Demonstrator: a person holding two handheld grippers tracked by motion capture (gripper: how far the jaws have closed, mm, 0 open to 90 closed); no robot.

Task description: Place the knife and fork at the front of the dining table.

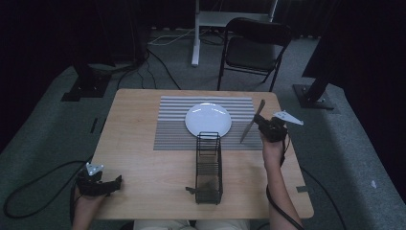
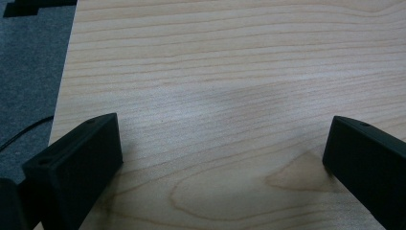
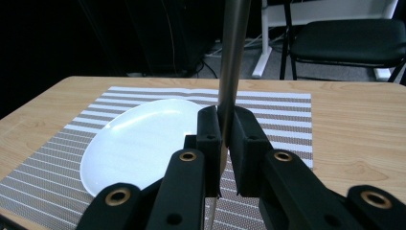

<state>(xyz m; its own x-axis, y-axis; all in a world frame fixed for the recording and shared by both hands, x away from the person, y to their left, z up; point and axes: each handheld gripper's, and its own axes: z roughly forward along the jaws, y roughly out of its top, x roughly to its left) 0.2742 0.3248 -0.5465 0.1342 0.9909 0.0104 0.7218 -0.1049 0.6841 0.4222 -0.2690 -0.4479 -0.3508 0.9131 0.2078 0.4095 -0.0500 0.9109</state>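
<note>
high view, table (image 1: pixel 143 158): light wood, rounded corners, pale grain; grey carpet floor around it, dark curtains at the room edges
high view, room: black folding chair (image 1: pixel 256 45) past the far edge, white stand leg (image 1: pixel 195 36) beside it, cables on the carpet
high view, placemat (image 1: pixel 172 124): grey and white stripes, woven, rectangular, lies flat on the far half of the table
high view, plate (image 1: pixel 208 120): white, round, glossy, sits on the placemat
high view, rack (image 1: pixel 208 167): black wire, narrow and tall, stands on the table just in front of the plate, far end touching the placemat edge
high view, right claw (image 1: pixel 261 123): held above the right edge of the placemat, clamped on a knife (image 1: pixel 252 122)
high view, knife: slim metal, tilted, one end up and away, other end down toward the placemat, right of the plate, off the surface
high view, left claw (image 1: pixel 118 181): low at the near left corner of the table, well apart from the rack
left gripper view, left claw (image 2: pixel 222 158): jaws spread wide, nothing between them, matte black blocks over bare wood
left gripper view, table (image 2: pixel 230 72): wavy grain, a knot-like swirl near the right jaw; carpet at far left
right gripper view, right claw (image 3: pixel 224 143): jaws closed tight on the knife (image 3: pixel 233 52), brass-coloured screws in black plastic
right gripper view, knife: smooth brushed steel, rises upright out of the top of the view
right gripper view, plate (image 3: pixel 139 139): shiny white, on the striped placemat (image 3: pixel 282 110), left of the claw
right gripper view, room: chair (image 3: pixel 344 40) and white stand behind the table (image 3: pixel 359 134)
</note>
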